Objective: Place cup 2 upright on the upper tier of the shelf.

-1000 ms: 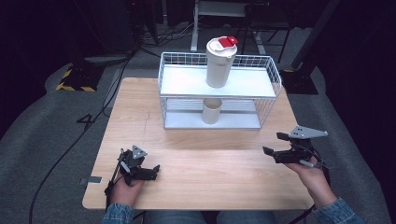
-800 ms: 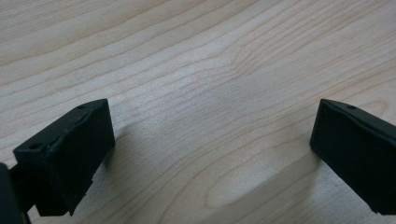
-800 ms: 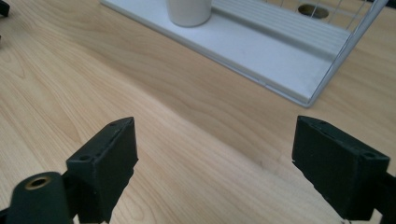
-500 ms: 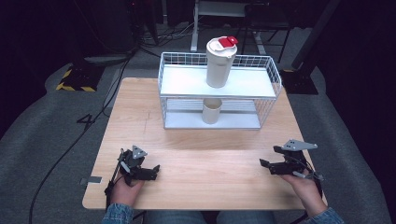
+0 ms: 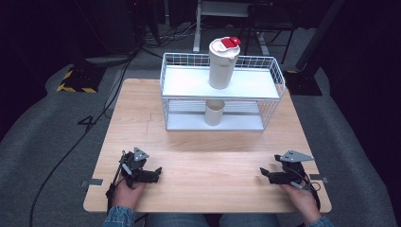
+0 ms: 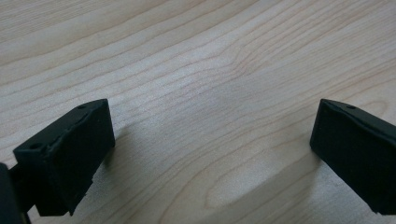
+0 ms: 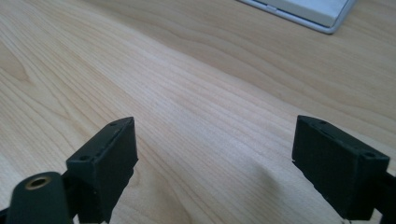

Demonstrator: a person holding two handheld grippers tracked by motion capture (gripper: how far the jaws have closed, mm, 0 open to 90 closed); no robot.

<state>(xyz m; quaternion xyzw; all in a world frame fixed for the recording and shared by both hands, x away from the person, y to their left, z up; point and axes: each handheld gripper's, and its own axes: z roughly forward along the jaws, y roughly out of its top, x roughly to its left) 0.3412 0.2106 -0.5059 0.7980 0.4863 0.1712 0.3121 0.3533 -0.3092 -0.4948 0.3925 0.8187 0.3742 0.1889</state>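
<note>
While left tool [image 5: 157, 171], right tool [image 5: 263, 173] gape | cups [image 5: 223, 66] [image 5: 213, 113] 2 | rack [image 5: 265, 86] 1

text: "4" | on: grey floor [image 5: 71, 142] | left of table [image 5: 203, 156]

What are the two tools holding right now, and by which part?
Nothing. The left tool and the right tool are both empty, jaws apart over the bare wooden table.

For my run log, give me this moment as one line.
left gripper: open, empty | right gripper: open, empty | both: near table edge | tumbler: rack top shelf | cup: lower shelf
</note>
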